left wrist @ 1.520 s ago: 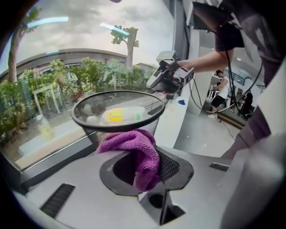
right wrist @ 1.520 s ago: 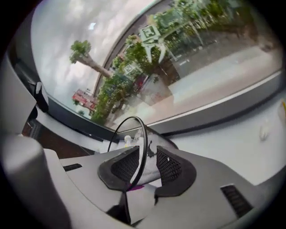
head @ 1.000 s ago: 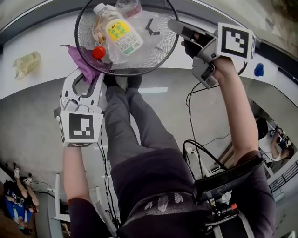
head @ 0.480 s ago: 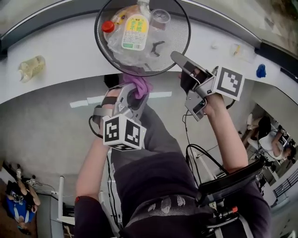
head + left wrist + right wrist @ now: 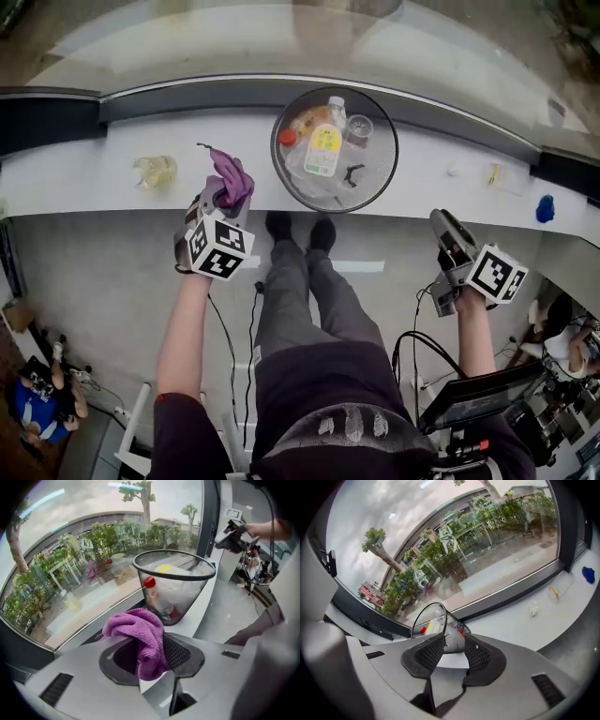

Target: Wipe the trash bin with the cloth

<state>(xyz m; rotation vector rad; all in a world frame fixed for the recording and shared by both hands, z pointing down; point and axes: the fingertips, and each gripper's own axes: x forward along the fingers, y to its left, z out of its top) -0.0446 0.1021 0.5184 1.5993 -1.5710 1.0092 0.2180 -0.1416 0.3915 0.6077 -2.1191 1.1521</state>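
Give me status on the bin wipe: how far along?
Done: nothing provable; the trash bin stands upright on the white ledge, no wiped patch visible. In hand: left claw grips the purple cloth beside the bin, not touching it. Right claw is opening, empty, clear of the ledge. Left: cloth onto the bin, unless wiping is over; can't tell.

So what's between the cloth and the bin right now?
Nothing: only bare white ledge separates the cloth from the bin. This is clearest in the head view, and the left gripper view agrees.
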